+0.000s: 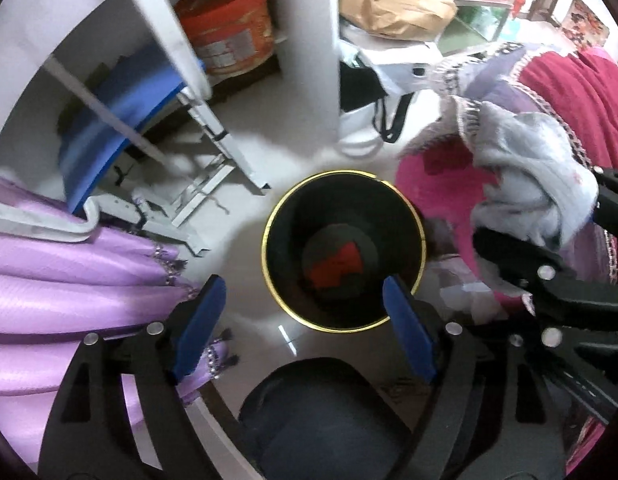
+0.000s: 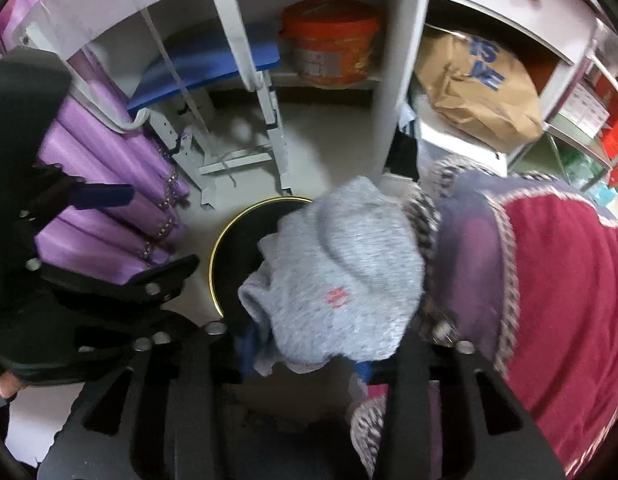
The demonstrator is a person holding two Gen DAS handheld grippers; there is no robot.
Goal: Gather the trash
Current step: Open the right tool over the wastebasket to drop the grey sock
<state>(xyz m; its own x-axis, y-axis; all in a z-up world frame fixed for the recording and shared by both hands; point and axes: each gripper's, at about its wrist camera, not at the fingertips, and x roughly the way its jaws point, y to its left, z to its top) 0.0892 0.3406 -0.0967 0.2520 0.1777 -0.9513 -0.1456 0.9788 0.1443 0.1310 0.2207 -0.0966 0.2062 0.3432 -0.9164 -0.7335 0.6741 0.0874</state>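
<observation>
A black trash bin (image 1: 405, 216) with a gold rim stands on the pale floor, with a red scrap (image 1: 335, 266) at its bottom. My left gripper (image 1: 305, 328) is open and empty, just above the bin's near rim. My right gripper (image 2: 305, 356) is shut on a grey knitted cloth (image 2: 341, 280) with a small red mark. It holds the cloth over the bin's right edge (image 2: 225, 240). The same cloth (image 1: 529, 184) and the right gripper show at the right of the left wrist view.
A lilac curtain (image 1: 69, 272) hangs at the left. White shelves hold an orange bucket (image 1: 229, 28), a blue board (image 1: 121, 120) and a brown paper bag (image 1: 393, 0). A maroon and purple blanket (image 2: 557, 280) lies at the right.
</observation>
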